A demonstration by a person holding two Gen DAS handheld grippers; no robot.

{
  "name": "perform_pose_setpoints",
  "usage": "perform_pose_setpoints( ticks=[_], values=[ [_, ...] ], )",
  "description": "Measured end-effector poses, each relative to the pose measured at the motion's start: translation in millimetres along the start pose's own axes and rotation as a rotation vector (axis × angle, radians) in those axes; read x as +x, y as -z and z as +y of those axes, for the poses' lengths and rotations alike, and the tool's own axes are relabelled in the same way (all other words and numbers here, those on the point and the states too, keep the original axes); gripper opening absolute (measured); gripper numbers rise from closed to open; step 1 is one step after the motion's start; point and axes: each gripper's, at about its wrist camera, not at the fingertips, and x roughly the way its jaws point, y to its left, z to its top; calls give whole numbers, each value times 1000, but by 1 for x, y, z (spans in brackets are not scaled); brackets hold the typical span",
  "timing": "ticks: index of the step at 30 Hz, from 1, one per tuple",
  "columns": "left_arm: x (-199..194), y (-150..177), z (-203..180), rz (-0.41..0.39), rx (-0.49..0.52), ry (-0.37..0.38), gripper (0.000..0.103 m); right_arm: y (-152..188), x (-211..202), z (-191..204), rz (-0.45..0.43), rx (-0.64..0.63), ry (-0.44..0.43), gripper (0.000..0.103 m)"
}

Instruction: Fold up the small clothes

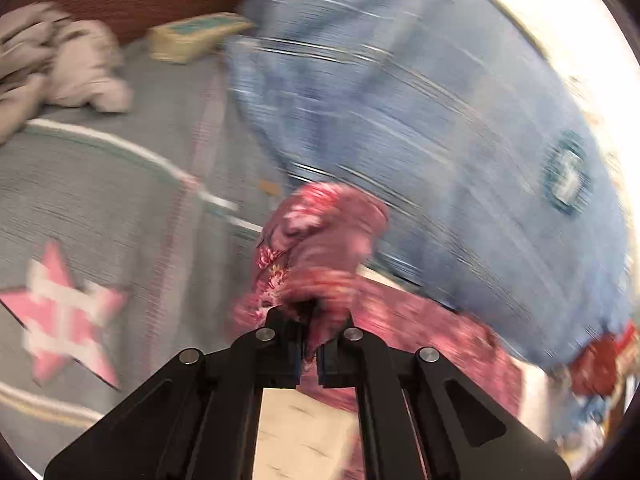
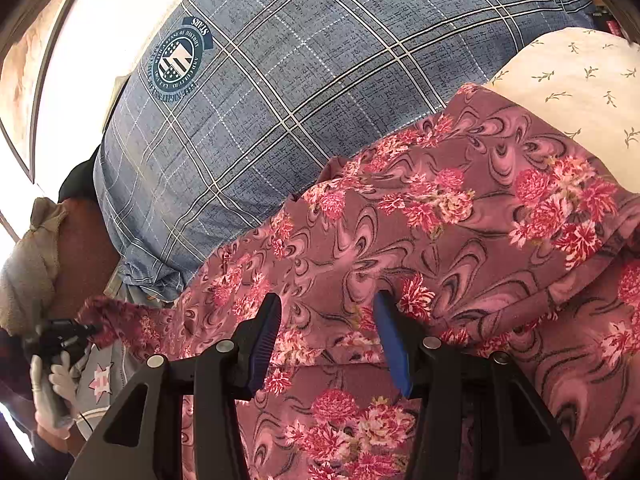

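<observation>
Pinching a bunched corner of the pink floral garment (image 1: 320, 240), the left gripper (image 1: 308, 344) has its jaws clenched on the cloth, which rises in a crumpled tuft just ahead of the fingers; that view is smeared by motion blur. In the right wrist view the same floral garment (image 2: 420, 220) spreads broadly under and around the right gripper (image 2: 326, 332), whose blue-padded fingers (image 2: 266, 336) stand apart with the fabric lying between them, nothing clamped. Off to that view's left edge the left gripper (image 2: 60, 334) shows small, gripping the garment's far corner, a gloved hand (image 2: 52, 392) on its handle. The step looks like drawing one corner out or over to start a fold; next the right gripper would need to close on the cloth beneath it so the piece can be stretched flat. Around it lie a blue plaid pillow (image 2: 280, 80), a cream sprigged cloth (image 2: 560, 80), a grey bedspread with a pink star (image 1: 64, 316), and a crumpled pale garment (image 1: 72, 60).
</observation>
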Motion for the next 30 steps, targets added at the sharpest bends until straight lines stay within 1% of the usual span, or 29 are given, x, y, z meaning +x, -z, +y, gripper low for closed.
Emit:
perform_pose_setpoints(
  ticks=[2,4,7,9,11,13,14,17,18,20,21,22,23,24,25,26,27,29,30],
  values=[
    [-1,11,-35,25,43,61,2,0,-1,0,-2,3,-5,50],
    [2,20,-69,47,91,106,3,0,-1,-1,-4,6,-11,50],
    [22,44,-123,100,160,156,3,1,-3,-1,-8,12,-23,50],
    [43,62,-149,154,178,181,3,1,-3,-2,-10,17,-32,50],
    [70,88,-172,236,186,202,3,1,-4,-3,-12,20,-41,50],
    [94,114,-185,309,186,208,3,1,-5,-4,-14,25,-52,50],
    [112,130,-190,360,181,208,3,1,-5,-4,-14,26,-56,50],
    [134,155,-192,417,178,175,3,1,-6,-6,-16,32,-67,50],
    [135,158,-191,423,175,177,3,1,-6,-6,-16,32,-69,50],
    [123,157,-183,414,175,224,3,1,-6,-6,-15,32,-69,50],
    [117,155,-179,406,178,247,6,1,-6,-6,-15,32,-69,50],
    [105,152,-172,395,178,285,14,1,-6,-6,-14,34,-69,50],
    [90,149,-160,379,170,333,19,1,-6,-5,-12,35,-71,50],
    [78,147,-148,361,158,368,31,0,-6,-6,-9,38,-73,50],
    [68,143,-133,339,144,392,48,0,-6,-6,-6,40,-76,50],
    [58,141,-113,307,125,396,56,0,-5,-6,-1,43,-77,50],
    [56,138,-104,288,111,388,66,-2,-4,-6,11,43,-71,51],
    [54,137,-76,261,62,394,67,-6,1,2,56,21,-28,52],
    [56,137,-64,267,29,425,67,-8,3,8,77,1,2,53]
  ],
)
